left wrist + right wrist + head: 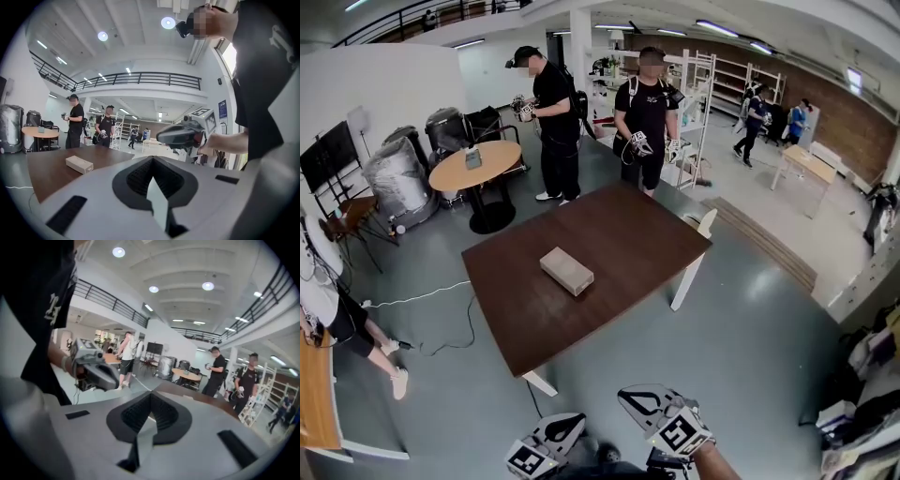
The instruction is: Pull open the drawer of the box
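Brown bench (619,234), tan box (566,271) lying flat near the bench's centre, skewed to its edges.
Left gripper (152,174) and right gripper (149,414) are both held off the bench's near edge, well apart from the box. Each has its jaws pressed together with nothing between them. Two people (555,122) stand beyond the bench's far edge.

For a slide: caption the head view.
Left gripper and right gripper, shut and empty, facing a box on the table.
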Available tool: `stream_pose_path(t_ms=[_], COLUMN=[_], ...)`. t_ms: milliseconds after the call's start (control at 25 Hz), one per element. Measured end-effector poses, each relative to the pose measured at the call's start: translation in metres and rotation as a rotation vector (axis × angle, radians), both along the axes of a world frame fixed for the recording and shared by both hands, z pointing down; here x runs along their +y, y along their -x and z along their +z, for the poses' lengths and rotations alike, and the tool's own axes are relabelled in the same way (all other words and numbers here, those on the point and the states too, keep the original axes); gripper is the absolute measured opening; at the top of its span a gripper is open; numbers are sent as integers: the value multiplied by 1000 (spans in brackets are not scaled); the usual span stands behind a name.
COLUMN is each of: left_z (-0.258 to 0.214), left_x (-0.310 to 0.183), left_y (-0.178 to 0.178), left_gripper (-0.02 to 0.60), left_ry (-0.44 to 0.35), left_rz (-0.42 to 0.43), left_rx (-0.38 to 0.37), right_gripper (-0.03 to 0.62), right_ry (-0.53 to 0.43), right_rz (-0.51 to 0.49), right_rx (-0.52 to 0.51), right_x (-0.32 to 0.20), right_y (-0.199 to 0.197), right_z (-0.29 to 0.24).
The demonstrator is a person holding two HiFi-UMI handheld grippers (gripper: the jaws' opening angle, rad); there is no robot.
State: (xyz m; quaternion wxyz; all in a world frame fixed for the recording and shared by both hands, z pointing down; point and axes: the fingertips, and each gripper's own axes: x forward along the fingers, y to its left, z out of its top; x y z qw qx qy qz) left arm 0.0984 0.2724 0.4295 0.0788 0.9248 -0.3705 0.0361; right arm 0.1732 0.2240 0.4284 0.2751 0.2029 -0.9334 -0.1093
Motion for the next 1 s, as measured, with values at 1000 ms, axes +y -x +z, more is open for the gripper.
stream_pose_path(t_ms=[1000], left_z=[-14], left_x=[-214], left_y=[117], left_gripper=[5], left_ry=[-49], left_rz=[16], left_rx=[51], right_gripper=[-12], right_ry=[45], right_rz=[84], right_rx=[40], right_x=[-197], right_y=[111], right_z=[13])
